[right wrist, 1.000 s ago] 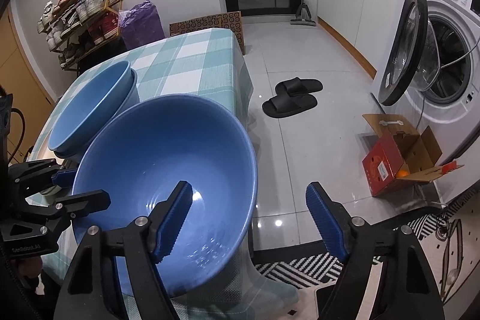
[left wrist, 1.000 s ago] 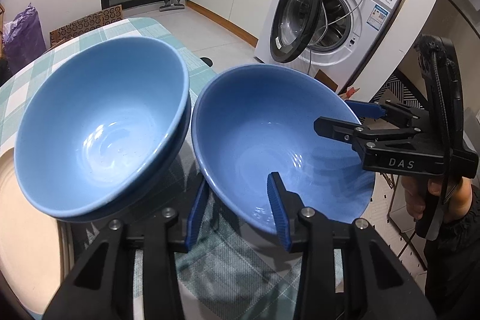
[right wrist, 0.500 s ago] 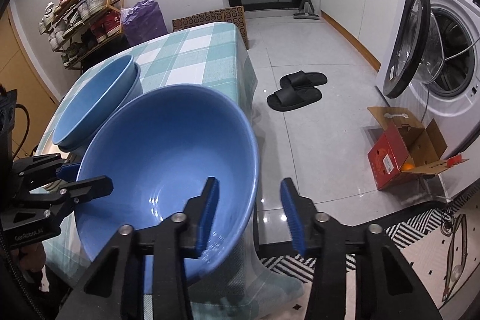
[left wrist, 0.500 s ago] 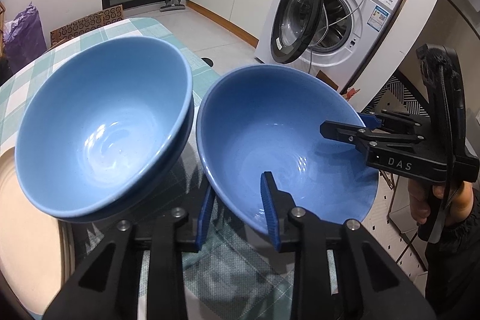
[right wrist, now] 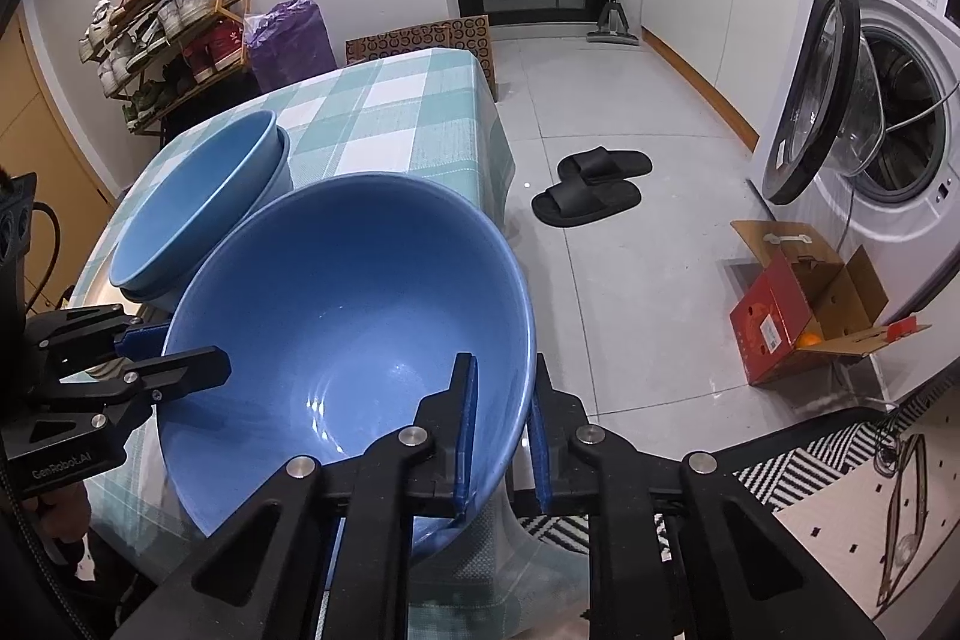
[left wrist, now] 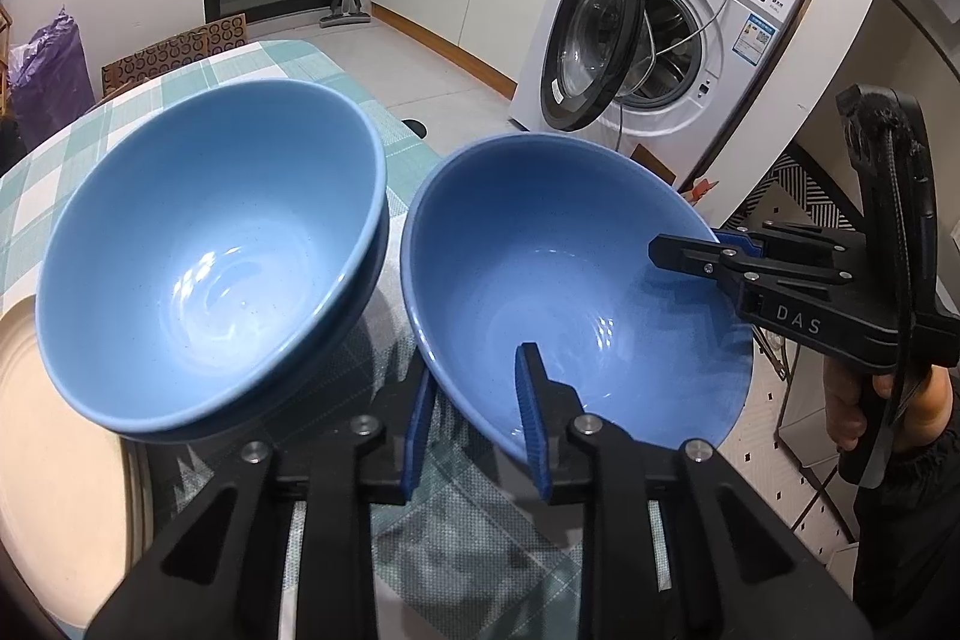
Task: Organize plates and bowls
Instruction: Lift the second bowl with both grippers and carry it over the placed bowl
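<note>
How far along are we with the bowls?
Done: two blue bowls sit nested on the checked table. In hand: the third bowl, right gripper shut on its rim, left gripper closing on it. Left: nesting it onto the stack.

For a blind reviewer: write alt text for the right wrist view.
Both grippers hold one large blue bowl by its rim over a checked table: right gripper at the near edge, left gripper at the left. Stacked blue bowls sit behind.
</note>
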Tool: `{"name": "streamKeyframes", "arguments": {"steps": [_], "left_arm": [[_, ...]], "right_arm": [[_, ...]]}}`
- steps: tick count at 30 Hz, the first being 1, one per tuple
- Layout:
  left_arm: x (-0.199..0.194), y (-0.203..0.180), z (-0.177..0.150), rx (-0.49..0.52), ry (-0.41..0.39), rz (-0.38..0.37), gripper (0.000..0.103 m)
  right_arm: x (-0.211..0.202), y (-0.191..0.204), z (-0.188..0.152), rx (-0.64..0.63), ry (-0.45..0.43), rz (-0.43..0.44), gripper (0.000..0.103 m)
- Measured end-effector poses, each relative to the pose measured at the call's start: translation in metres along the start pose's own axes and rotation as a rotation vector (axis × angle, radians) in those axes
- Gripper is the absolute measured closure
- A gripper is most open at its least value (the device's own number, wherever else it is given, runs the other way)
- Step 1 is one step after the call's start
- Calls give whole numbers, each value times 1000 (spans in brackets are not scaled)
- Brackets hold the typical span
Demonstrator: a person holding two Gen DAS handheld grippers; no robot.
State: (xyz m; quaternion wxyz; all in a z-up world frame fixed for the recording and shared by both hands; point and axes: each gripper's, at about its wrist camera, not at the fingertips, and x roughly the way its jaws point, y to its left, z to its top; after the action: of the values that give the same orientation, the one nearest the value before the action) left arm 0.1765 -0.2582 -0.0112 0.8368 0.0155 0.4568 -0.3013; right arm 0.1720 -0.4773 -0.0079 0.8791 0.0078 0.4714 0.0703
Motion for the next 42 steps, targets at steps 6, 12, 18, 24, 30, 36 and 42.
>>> {"name": "streamKeyframes", "arguments": {"steps": [6,12,18,24,30,36,42], "left_arm": [[-1,0,-1,2,0,2,79],[-1,-1,-1,4,4,6,79],[-3,-3,0,9,-3,11,79],[-11,-7,0,16,-22,8,79],[-23,-8,5,23,-52,2,79],[-40,-6,10,27,-95,4,79],[-57,-1,15,26,-131,10,79]], "right_arm": [[0,0,0,-1,4,-10,88],[-1,0,0,-6,3,-11,88],[-6,-1,-1,-6,-5,-14,88],[-21,1,2,-13,-28,-31,88],[-41,7,6,-23,-59,-44,88],[-58,18,11,-47,-83,-60,88],[-72,31,20,-60,-113,-71,88]]}}
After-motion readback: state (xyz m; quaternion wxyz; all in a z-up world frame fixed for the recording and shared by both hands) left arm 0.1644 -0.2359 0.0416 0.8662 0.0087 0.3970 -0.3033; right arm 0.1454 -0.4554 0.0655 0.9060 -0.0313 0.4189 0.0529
